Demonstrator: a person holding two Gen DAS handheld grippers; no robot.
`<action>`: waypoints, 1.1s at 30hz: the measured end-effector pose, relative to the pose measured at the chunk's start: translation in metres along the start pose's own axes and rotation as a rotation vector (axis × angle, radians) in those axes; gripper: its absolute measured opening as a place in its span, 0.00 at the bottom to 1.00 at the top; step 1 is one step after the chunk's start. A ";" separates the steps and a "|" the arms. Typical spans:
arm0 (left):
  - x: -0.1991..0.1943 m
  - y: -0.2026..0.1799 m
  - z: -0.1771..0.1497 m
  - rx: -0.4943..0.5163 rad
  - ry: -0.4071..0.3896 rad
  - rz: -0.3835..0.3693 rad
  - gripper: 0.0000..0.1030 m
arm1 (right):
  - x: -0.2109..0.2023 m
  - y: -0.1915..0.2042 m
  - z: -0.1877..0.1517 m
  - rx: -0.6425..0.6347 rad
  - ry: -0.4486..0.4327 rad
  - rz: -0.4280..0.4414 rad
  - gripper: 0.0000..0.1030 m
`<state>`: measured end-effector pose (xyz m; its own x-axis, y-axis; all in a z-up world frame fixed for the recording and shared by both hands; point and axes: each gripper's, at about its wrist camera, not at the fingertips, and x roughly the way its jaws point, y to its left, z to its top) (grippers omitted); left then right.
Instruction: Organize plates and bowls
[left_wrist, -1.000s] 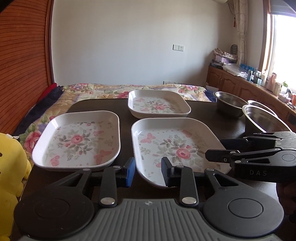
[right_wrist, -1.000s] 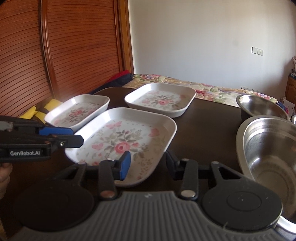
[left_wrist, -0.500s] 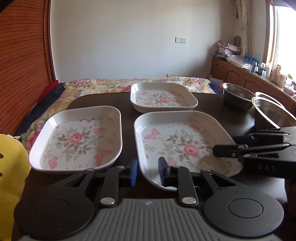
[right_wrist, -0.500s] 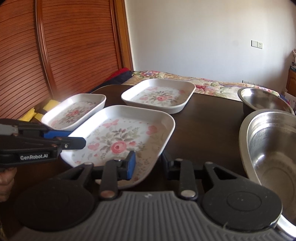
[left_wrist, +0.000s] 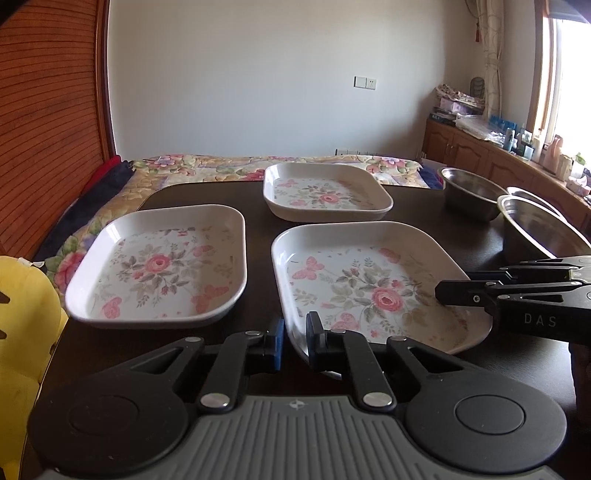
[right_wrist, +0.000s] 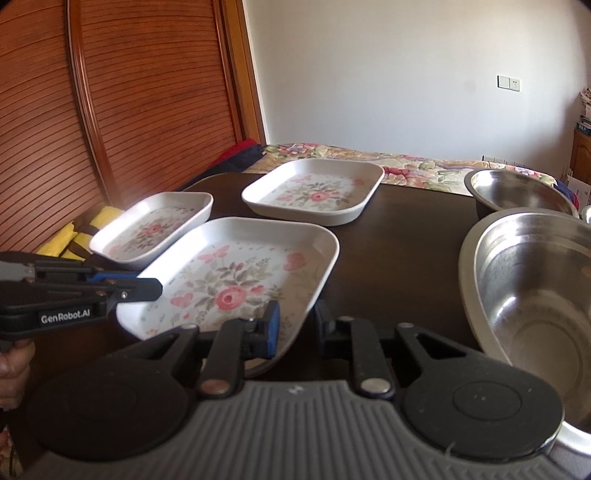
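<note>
Behind my dark surface is a bed w/ floral bedspread, colours pink, green and yellow. At left, a reddish wood panel w/ horizontal slats; at its foot lie red and dark blue cloths. Something yellow sits just beside the surface's left edge; I cannot tell what. White wall has a switch plate. At right, wood cabinets under a bright window, w/ bottles and clutter on top.
</note>
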<state>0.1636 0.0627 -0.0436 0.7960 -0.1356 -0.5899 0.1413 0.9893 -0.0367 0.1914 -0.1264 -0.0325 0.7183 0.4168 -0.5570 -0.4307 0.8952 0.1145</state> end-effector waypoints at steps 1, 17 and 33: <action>-0.003 -0.001 -0.001 -0.001 -0.002 -0.001 0.13 | -0.002 0.001 -0.001 -0.001 -0.004 0.000 0.21; -0.039 -0.021 -0.022 0.009 -0.013 -0.008 0.13 | -0.038 0.007 -0.019 -0.006 -0.033 0.000 0.21; -0.064 -0.028 -0.049 0.017 0.002 -0.022 0.13 | -0.064 0.021 -0.049 -0.012 -0.018 -0.003 0.21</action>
<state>0.0798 0.0467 -0.0446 0.7915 -0.1570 -0.5906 0.1686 0.9850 -0.0360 0.1090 -0.1419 -0.0349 0.7291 0.4173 -0.5425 -0.4351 0.8944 0.1033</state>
